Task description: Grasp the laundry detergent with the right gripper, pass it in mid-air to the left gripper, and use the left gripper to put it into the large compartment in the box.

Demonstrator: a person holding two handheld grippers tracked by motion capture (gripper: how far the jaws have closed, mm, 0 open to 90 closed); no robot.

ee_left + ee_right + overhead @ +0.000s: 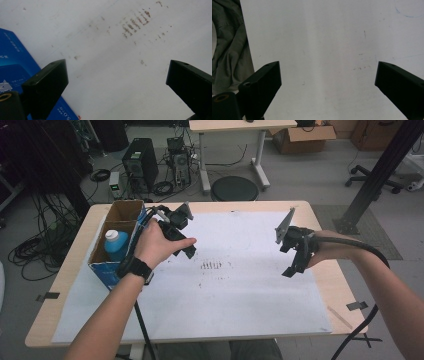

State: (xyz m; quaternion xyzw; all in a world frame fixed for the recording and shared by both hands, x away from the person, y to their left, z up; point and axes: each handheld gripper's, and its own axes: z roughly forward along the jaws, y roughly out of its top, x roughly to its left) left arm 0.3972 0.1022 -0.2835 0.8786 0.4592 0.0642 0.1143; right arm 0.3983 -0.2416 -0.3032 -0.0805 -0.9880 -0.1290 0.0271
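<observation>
On your left, the blue box point(112, 251) with its bottle point(116, 244) walls off the table point(70, 270) edge just beside your left gripper point(182, 242). The white sheet point(240, 290) between both grippers lies flat and open.

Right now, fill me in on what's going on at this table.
A person stands at the table with a gripper in each hand. The left gripper hovers open over the white sheet, right beside a blue cardboard box that holds a blue bottle with a white cap. Nothing is between its jaws. The right gripper hangs open and empty over the sheet's right side. Faint brown smudges mark the middle of the sheet.
</observation>
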